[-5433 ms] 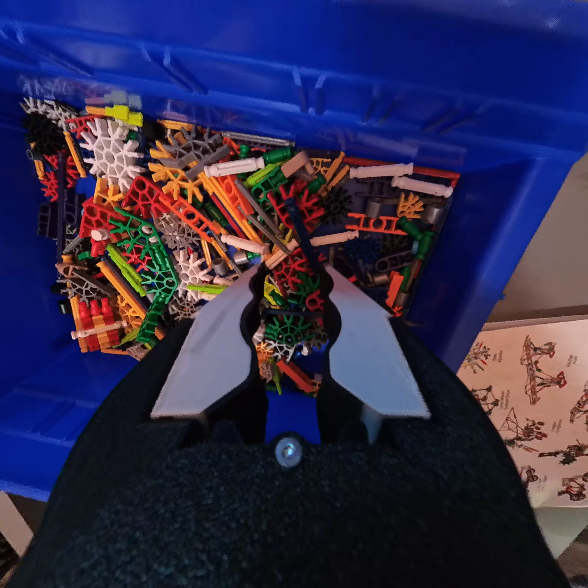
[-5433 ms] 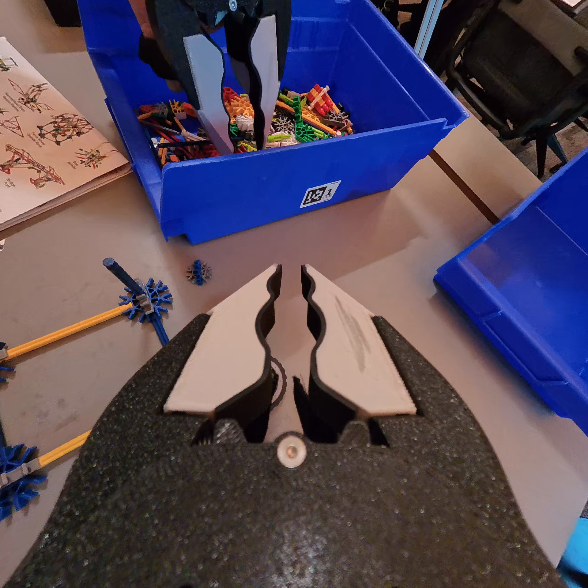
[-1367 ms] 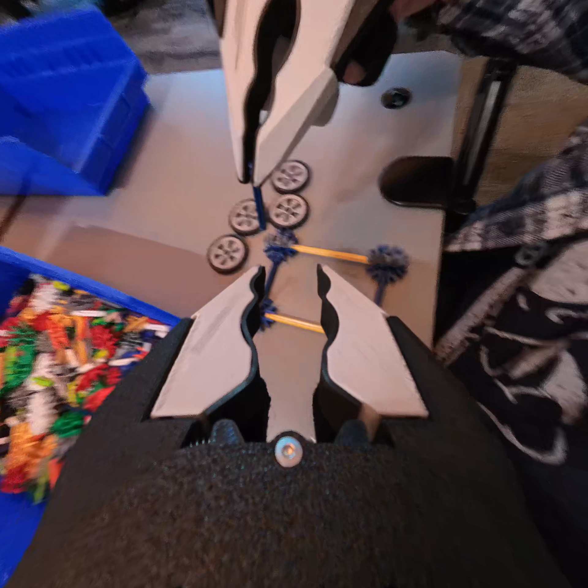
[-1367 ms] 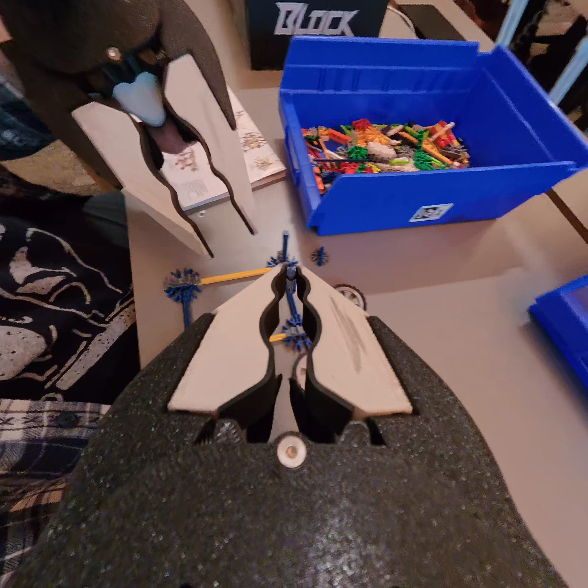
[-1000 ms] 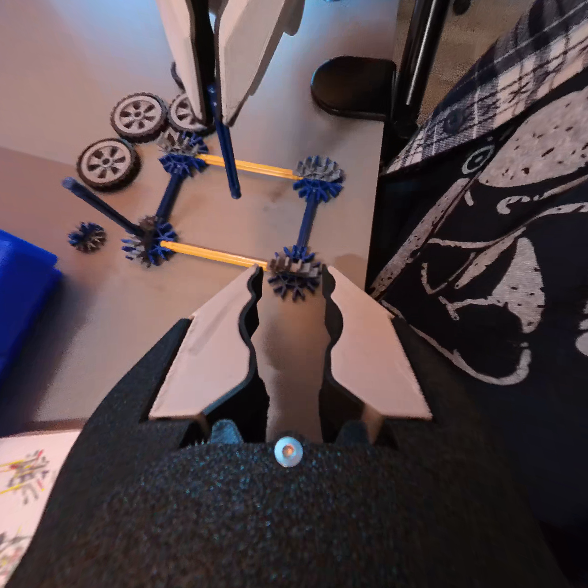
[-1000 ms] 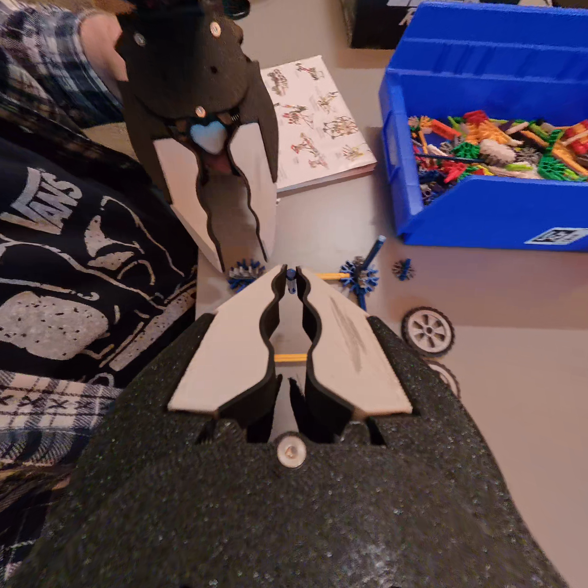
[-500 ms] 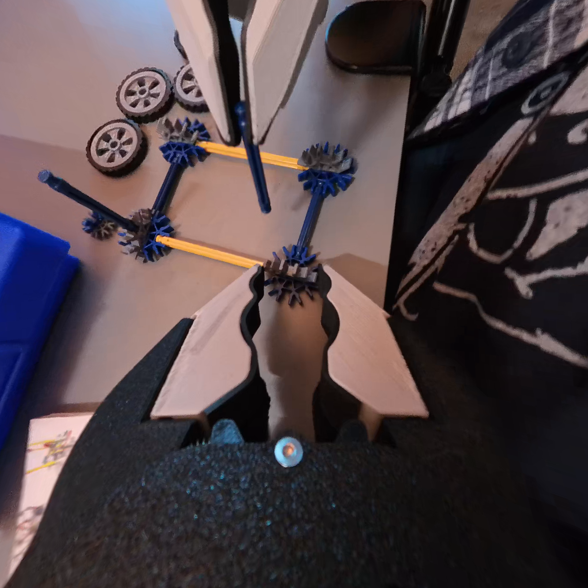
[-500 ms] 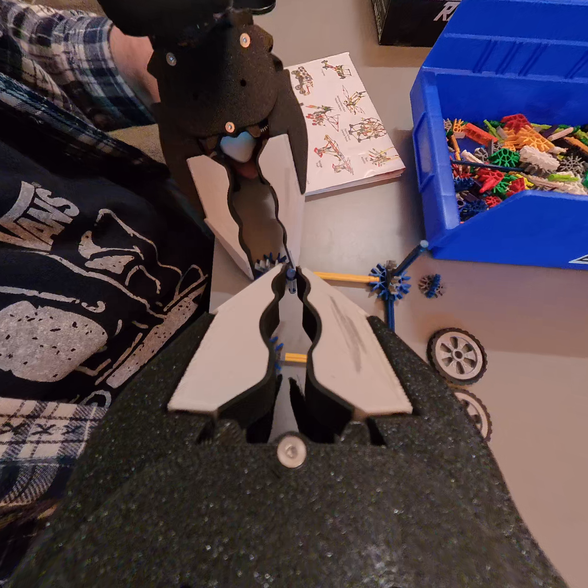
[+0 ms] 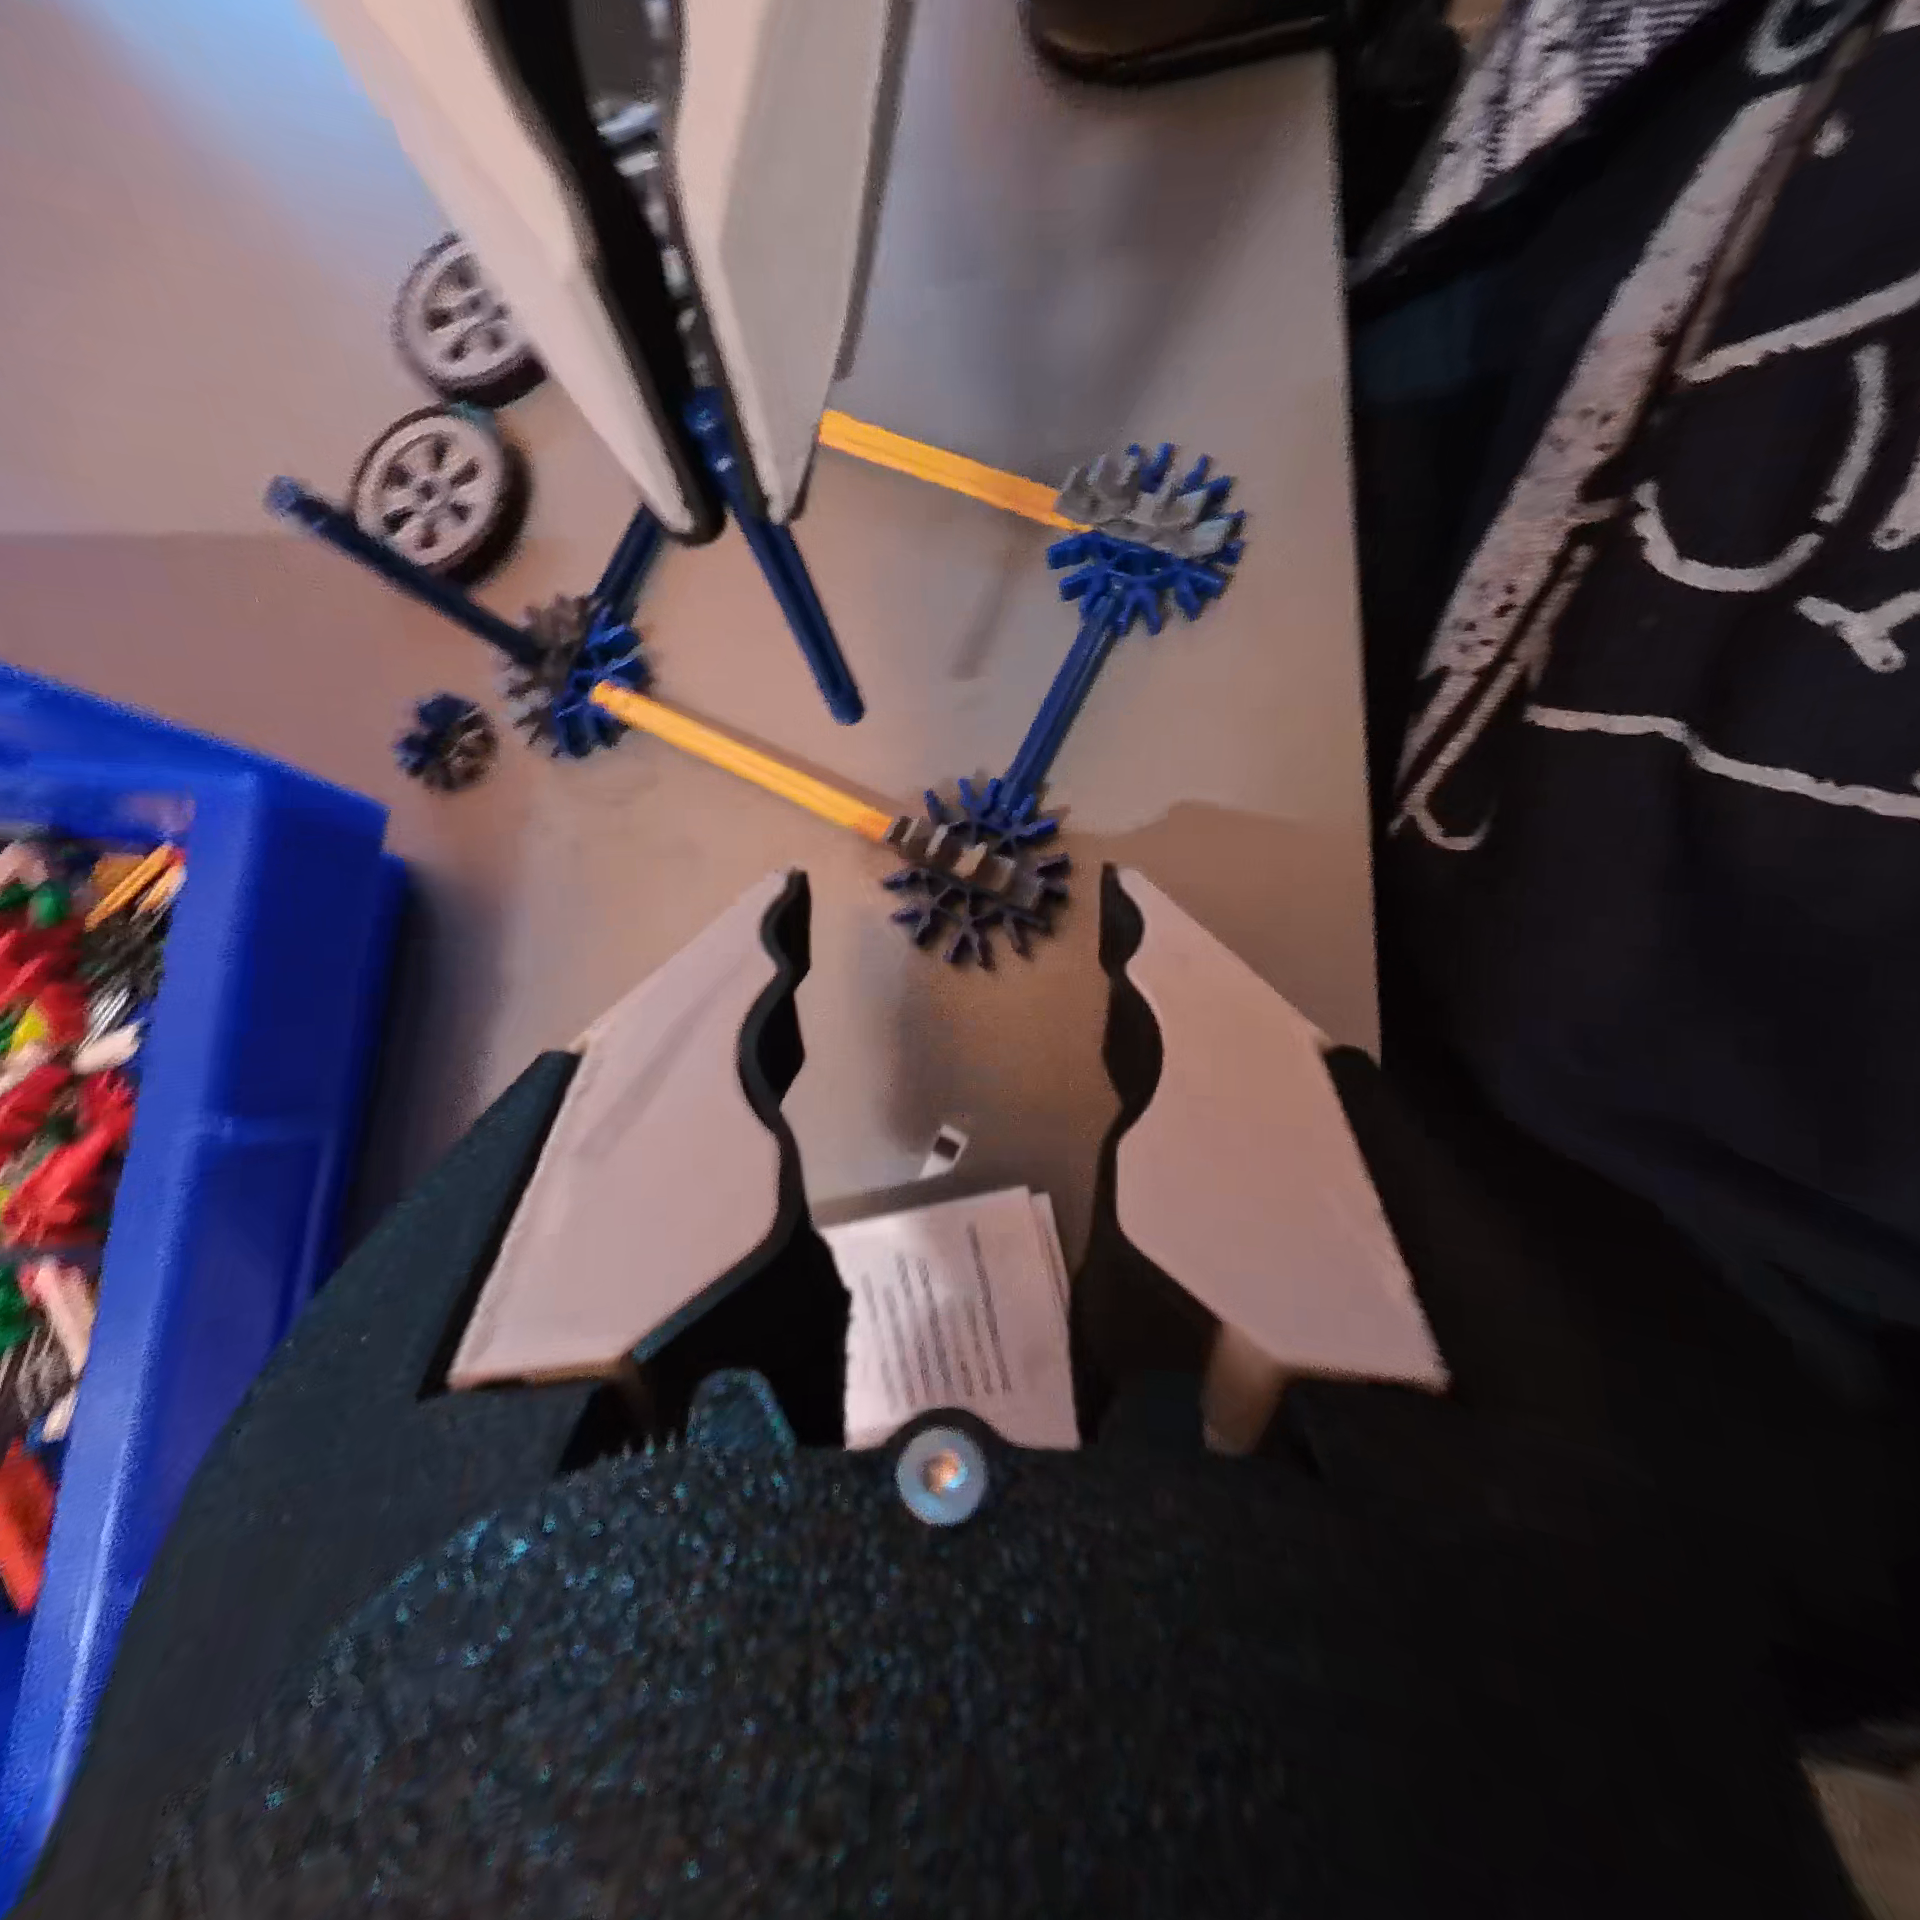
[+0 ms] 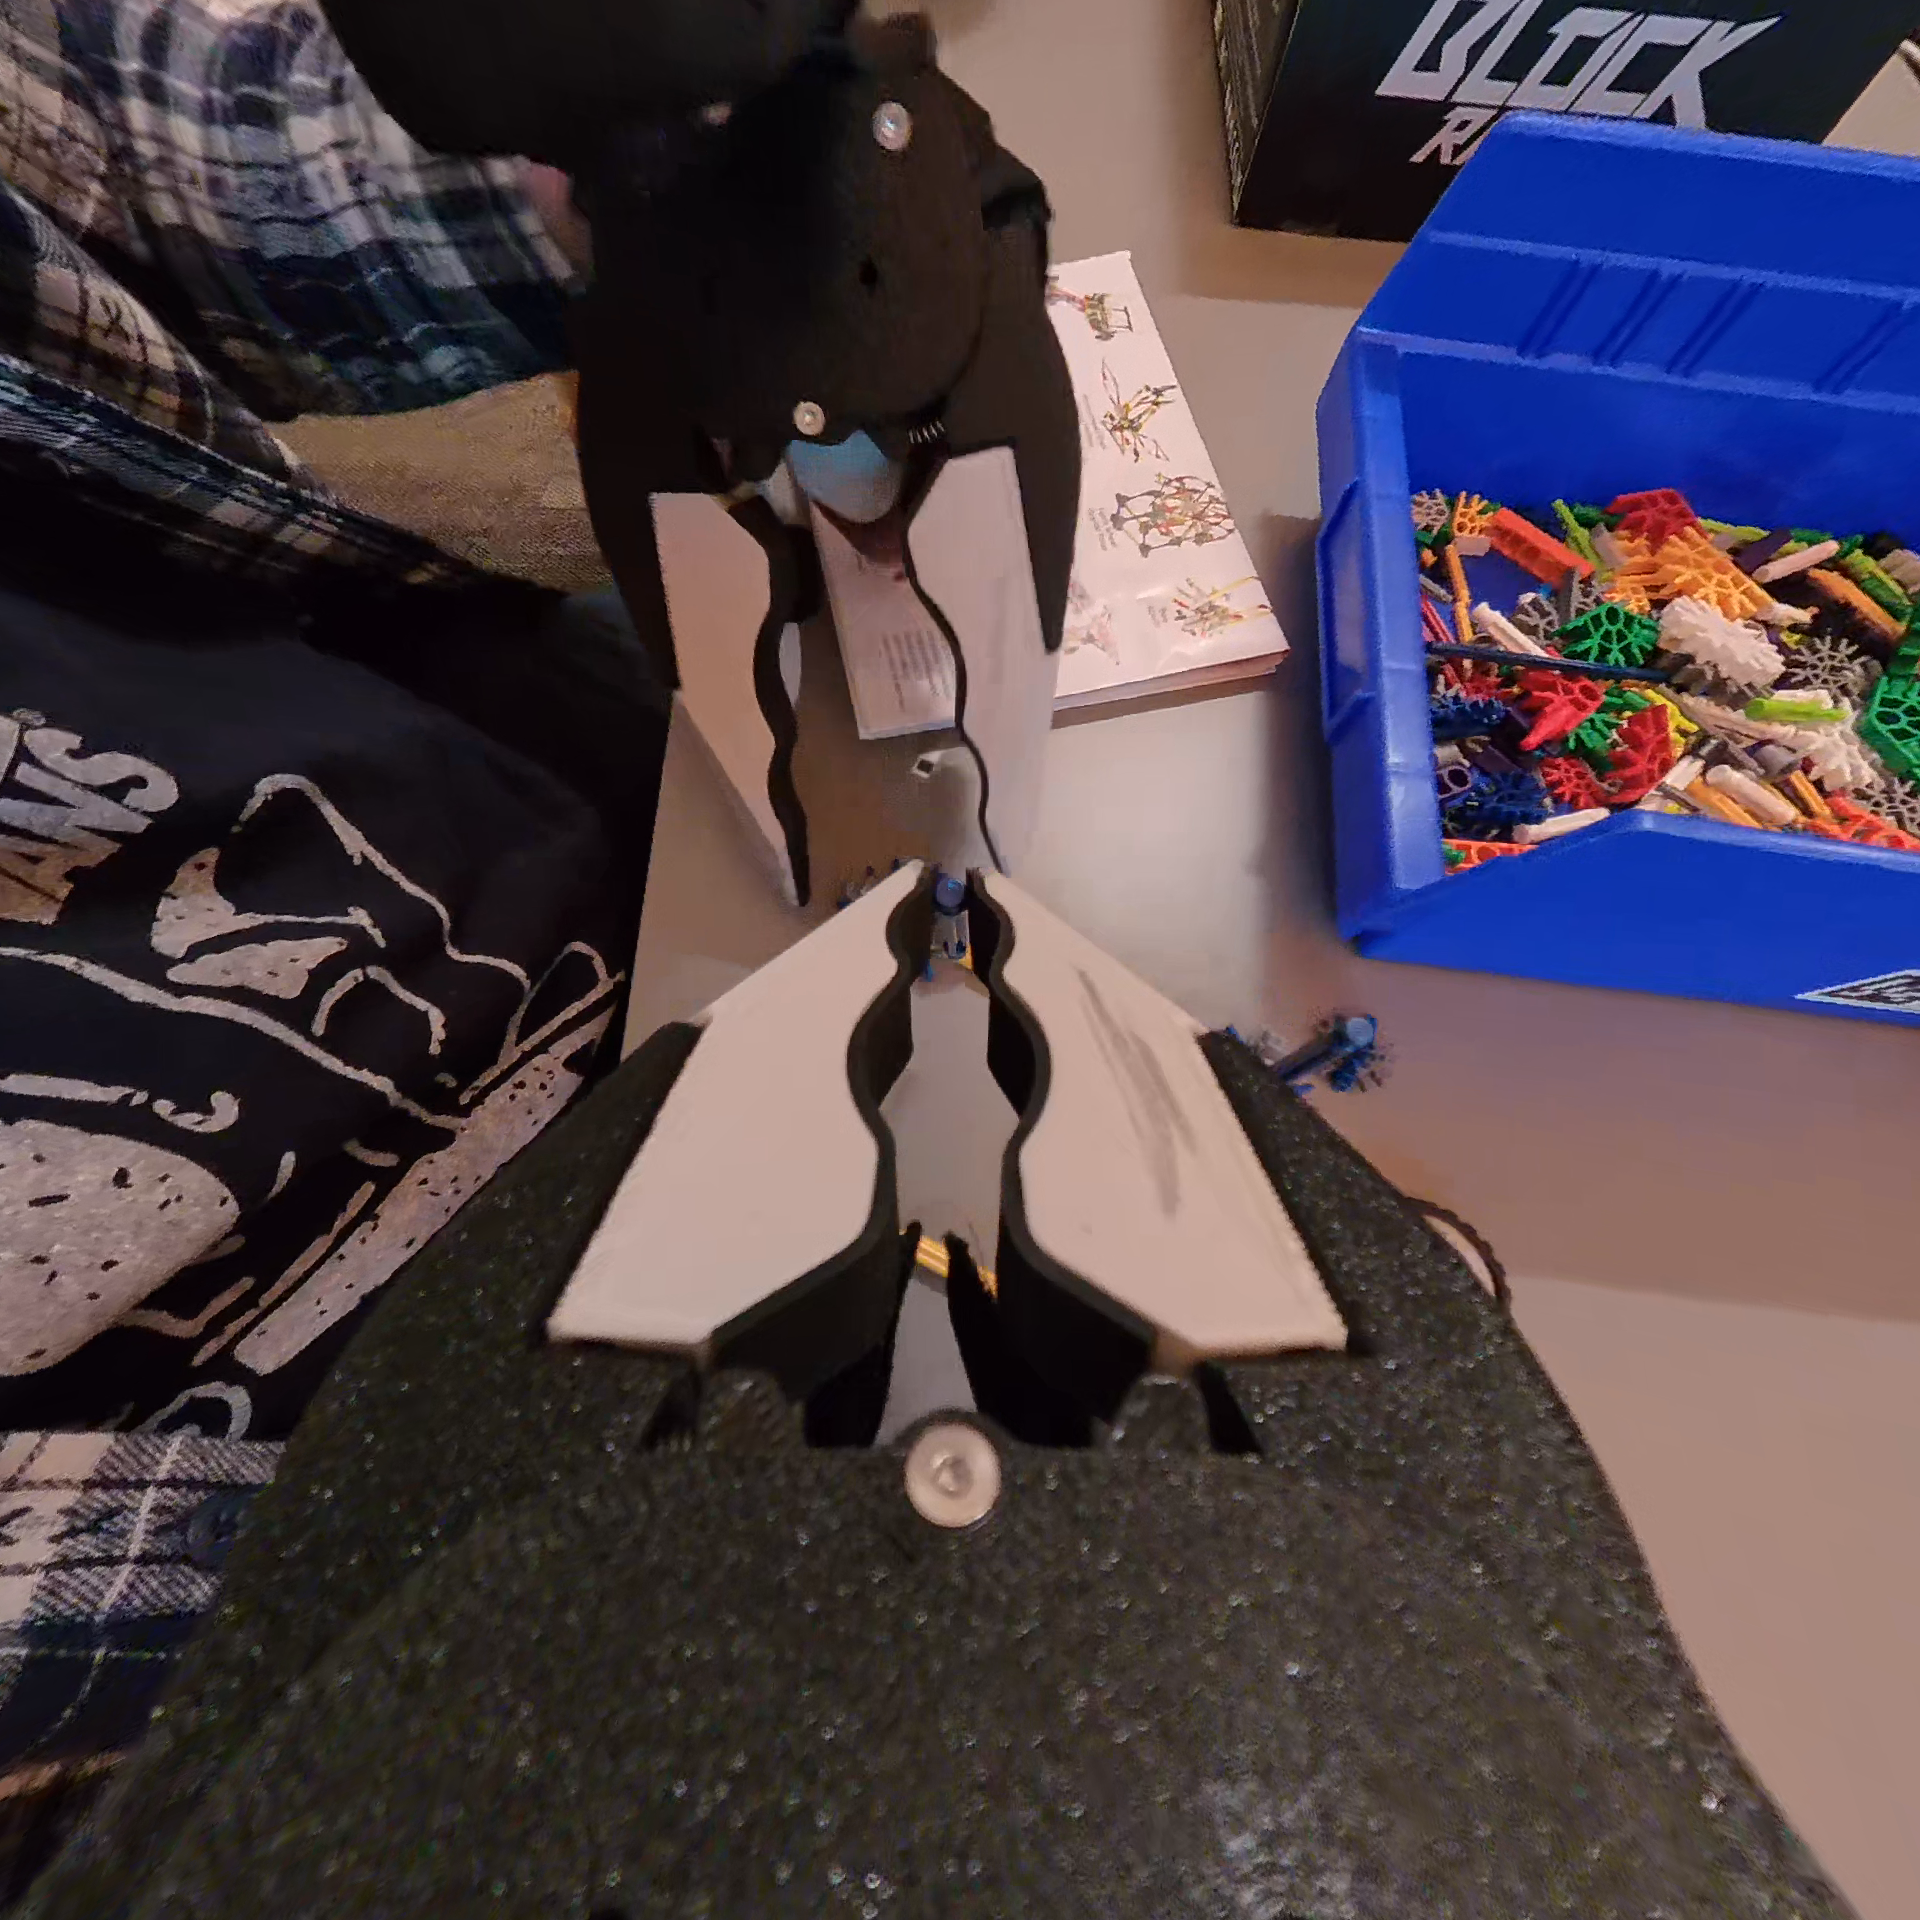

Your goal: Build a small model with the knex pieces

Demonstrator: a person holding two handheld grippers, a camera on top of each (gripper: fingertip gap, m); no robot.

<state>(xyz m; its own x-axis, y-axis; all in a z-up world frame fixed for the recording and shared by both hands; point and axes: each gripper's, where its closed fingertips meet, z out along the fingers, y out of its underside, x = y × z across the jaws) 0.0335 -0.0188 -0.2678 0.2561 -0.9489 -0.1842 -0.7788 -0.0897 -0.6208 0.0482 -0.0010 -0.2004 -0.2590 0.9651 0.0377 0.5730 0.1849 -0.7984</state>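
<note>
My left gripper [image 9: 951,899] is open and empty, its tips just short of a blue and grey connector [image 9: 977,883] at the near corner of a flat frame of yellow rods [image 9: 743,764] and blue rods. My right gripper [image 10: 948,883] is shut on a dark blue rod [image 9: 790,613], whose end shows between its tips [image 10: 948,894]. In the left wrist view the right gripper [image 9: 727,488] hangs over the frame with the rod slanting down toward the near connector. The left gripper [image 10: 894,842] stands right behind the rod end.
A blue bin [image 10: 1371,727] full of coloured building pieces stands on the right; it also shows in the left wrist view [image 9: 208,1039]. An instruction booklet [image 10: 1164,520], a black box [image 10: 1507,104], two wheels [image 9: 436,488], a loose connector [image 9: 447,738]. A person's dark shirt [image 10: 260,935] borders the table edge. The loose connector [image 9: 447,738] sits 10 centimetres or so from the ends of my left fingers.
My left gripper has opened wider and drawn back a little from the near connector. My right gripper has carried the blue rod lower and closer to that connector.
</note>
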